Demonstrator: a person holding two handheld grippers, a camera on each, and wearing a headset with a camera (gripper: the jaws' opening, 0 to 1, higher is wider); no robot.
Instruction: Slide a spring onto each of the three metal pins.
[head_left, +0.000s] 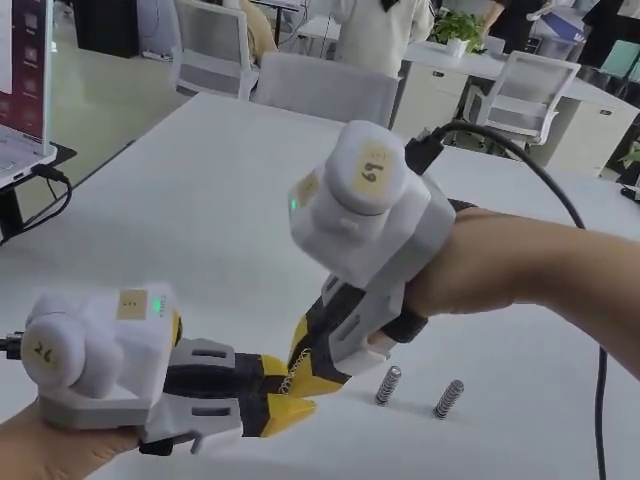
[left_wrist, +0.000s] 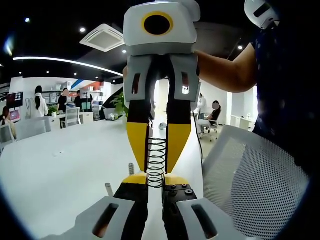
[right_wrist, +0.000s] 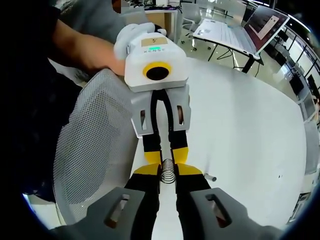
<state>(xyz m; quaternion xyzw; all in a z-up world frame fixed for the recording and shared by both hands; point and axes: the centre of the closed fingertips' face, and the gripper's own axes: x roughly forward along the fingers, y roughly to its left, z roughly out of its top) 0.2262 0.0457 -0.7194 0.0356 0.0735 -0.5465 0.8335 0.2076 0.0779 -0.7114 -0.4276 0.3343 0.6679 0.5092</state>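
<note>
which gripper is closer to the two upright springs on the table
Right. The right gripper hangs just beside the upright springs; the left gripper lies beyond it, farther off. Both pinch a third spring.

- Head view: bright, even light. The white table (head_left: 180, 200) carries only faint, soft shadows, and the floor (head_left: 100, 100) left of it has a pale sheen.
- Left gripper view: a ceiling strip (left_wrist: 65, 61) and spots glow above the table against a dark ceiling. The spring (left_wrist: 156, 162) is sharp, and the arm (left_wrist: 225, 70) above the table is shaded.
- Right gripper view: the table is nearly washed out, and straight lines bow toward the edges.
</note>
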